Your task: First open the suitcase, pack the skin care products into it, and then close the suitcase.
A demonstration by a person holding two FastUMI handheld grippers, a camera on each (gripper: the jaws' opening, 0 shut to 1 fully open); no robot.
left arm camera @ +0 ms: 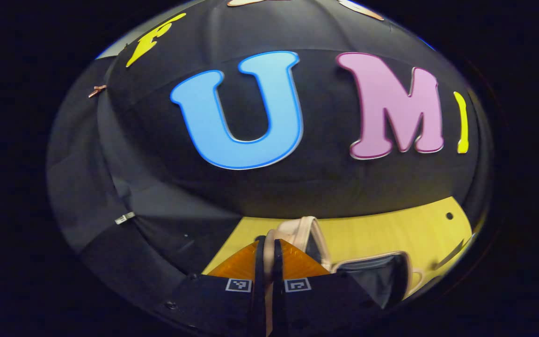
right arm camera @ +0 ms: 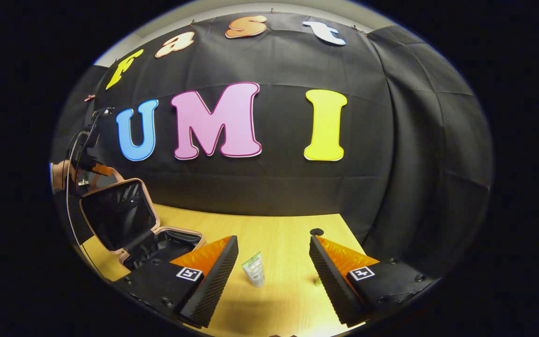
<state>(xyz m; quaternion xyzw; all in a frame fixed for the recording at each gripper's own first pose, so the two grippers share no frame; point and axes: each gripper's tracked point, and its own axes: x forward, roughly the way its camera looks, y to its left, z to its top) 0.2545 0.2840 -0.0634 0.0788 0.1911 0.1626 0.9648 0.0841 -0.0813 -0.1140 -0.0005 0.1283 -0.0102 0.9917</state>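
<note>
Plainly, the risk sits with the left claw (left arm camera: 266,252): its fingers are pressed together on the pale rim of the suitcase lid (right arm camera: 119,214), which stands upright over the open suitcase (right arm camera: 166,245). If that pinch slips, or the lid is let go short of its balance point, I judge it could fall shut again. The right claw (right arm camera: 274,262) hangs with fingers wide apart above the yellow surface (right arm camera: 288,224). The skin care tube (right arm camera: 254,269) lies flat between those fingers, just ahead, not touching either. The suitcase is to its left.
</note>
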